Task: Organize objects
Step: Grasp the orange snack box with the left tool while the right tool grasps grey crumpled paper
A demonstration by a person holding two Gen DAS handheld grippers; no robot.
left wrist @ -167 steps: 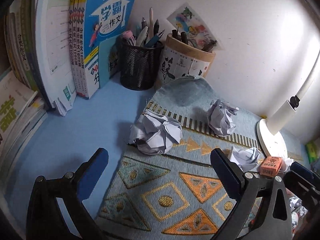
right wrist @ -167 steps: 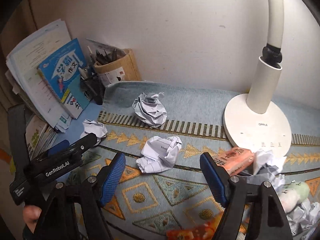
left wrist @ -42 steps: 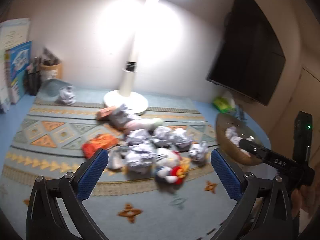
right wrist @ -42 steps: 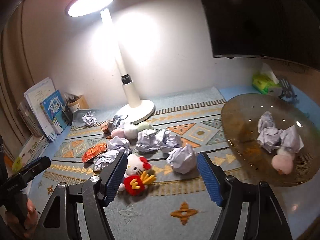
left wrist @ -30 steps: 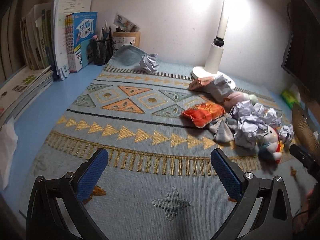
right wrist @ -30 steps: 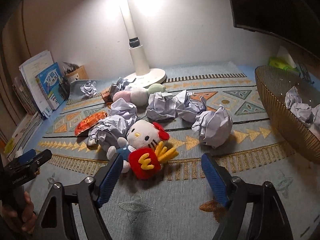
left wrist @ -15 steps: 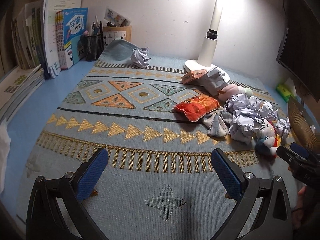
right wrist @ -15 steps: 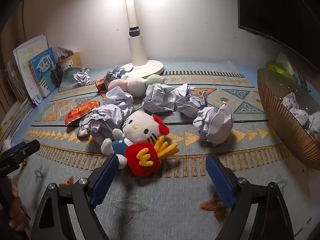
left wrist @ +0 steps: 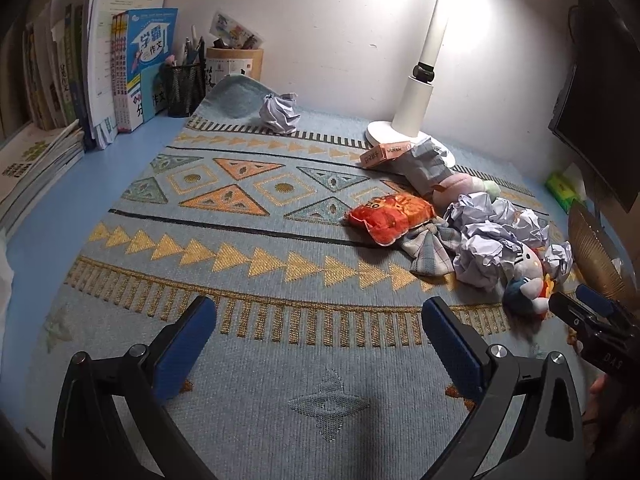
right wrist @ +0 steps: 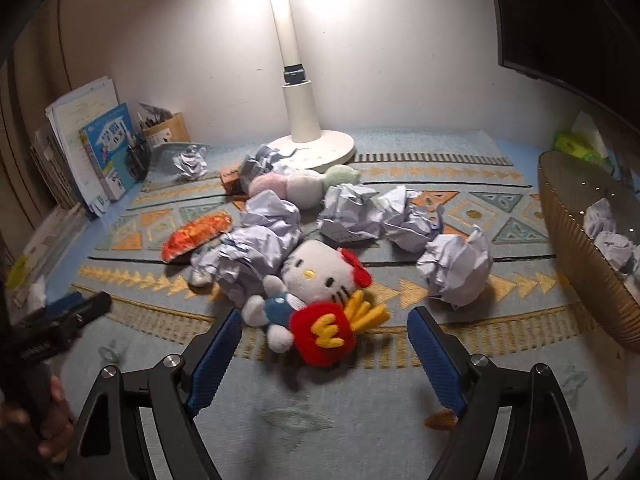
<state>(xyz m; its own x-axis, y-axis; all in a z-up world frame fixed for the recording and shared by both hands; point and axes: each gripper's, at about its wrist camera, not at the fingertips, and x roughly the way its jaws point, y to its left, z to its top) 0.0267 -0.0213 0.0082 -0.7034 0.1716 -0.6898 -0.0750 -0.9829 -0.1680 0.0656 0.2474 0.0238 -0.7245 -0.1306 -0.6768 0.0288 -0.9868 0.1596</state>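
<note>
Right gripper [right wrist: 325, 344] hovering over the mat [right wrist: 360, 432], jaws standing wide, just closing a little, pads touching nothing. Lying between and just beyond the fingertips: a plush cat [right wrist: 316, 280] in a red bow, clutching a red pouch of yellow fries [right wrist: 332, 332]. Crowding the cat's left side: crumpled paper balls [right wrist: 256, 256]. Sitting further back: two more paper balls [right wrist: 352, 212], and one ball [right wrist: 456, 266] lying alone to the right of the cat. Resting behind them, near the lamp base [right wrist: 320, 148]: a pastel plush [right wrist: 304, 184] and a small orange box [right wrist: 230, 178]. Lying flat at the left of the heap: an orange snack packet [right wrist: 196, 236]. Standing at the right edge: a woven basket [right wrist: 576, 264] holding several paper balls [right wrist: 608, 232].

Left gripper [left wrist: 318, 334] hanging over a bare stretch of mat, jaws spread apart, gripping nothing. Lying well ahead and to the right: the same heap, with a plaid cloth [left wrist: 430, 250] tucked under the packet and paper. Sitting alone at the far edge of the mat: one paper ball [left wrist: 280, 114], just before the pen cups [left wrist: 234, 66]. Leaning at the left on the blue table [left wrist: 60, 208]: books [left wrist: 140, 68].
</note>
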